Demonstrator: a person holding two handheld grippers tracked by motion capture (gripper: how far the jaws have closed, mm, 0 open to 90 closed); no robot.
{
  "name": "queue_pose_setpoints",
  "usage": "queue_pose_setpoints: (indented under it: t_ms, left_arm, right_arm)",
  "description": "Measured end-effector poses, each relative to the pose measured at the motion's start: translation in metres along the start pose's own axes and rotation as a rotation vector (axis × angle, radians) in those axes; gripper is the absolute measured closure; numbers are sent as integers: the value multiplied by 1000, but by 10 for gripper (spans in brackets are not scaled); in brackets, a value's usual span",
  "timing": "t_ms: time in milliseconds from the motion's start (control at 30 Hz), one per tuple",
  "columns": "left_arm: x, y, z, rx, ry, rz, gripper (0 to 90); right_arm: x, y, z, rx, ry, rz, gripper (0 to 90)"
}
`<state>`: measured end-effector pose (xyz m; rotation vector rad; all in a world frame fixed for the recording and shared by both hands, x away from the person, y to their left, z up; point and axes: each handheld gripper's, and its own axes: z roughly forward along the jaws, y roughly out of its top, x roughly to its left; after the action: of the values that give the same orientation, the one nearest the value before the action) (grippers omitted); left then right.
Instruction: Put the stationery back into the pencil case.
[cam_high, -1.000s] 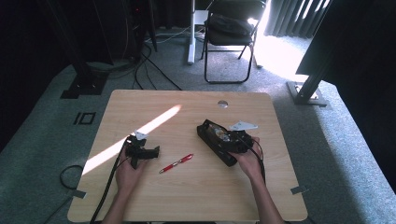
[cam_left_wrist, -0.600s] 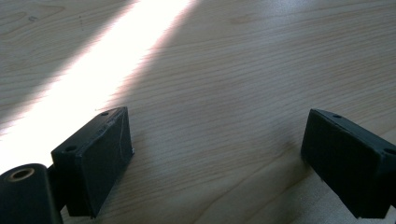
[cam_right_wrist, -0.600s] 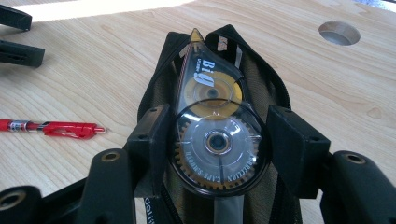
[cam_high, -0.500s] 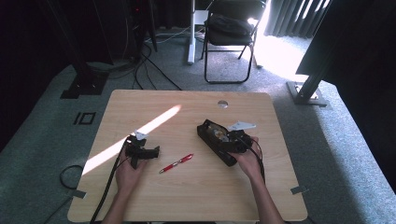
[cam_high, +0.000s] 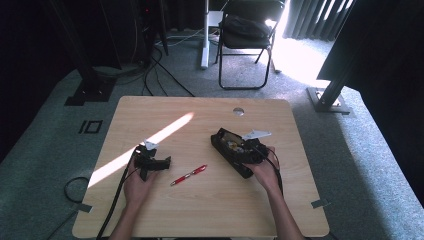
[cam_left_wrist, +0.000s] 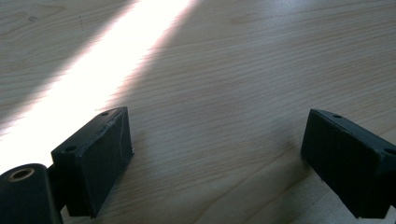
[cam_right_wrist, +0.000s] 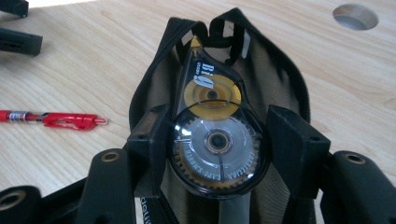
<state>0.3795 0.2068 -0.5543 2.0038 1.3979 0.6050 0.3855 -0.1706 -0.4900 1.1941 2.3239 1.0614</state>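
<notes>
High view: wooden table (cam_high: 200, 210), two hand-held grippers, open black pouch (cam_high: 220, 140), red pen (cam_high: 189, 175).

Seen from the right gripper view: right gripper (cam_right_wrist: 217, 140) held over the open pouch (cam_right_wrist: 285, 84), jaws part open and closed on the round body of a correction tape dispenser (cam_right_wrist: 212, 135), one pad against each side, its tip pointing away from the gripper into the pouch. Lay to the left of that gripper, on bare wood: the pen (cam_right_wrist: 53, 119), well apart from the pouch. Rested on the table farther left: left gripper (cam_high: 150, 162), jaws wide apart in the left gripper view (cam_left_wrist: 217, 154), nothing between them, sunlit stripe (cam_left_wrist: 102, 60) ahead.
</notes>
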Motion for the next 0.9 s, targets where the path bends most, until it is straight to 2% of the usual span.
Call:
queue_pose_setpoints:
  t_ms: [500,733,900]
  left_arm:
    - [0,0,0,0,0,1,89]
    - [0,0,0,0,-1,1,89]
    - [0,0,0,0,-1,2,89]
  right_arm:
    - [0,0,-1,5,38,20,403]
    - [2,3,-12,-37,50,15,392]
    - [9,7,-20,-77,50,-11,419]
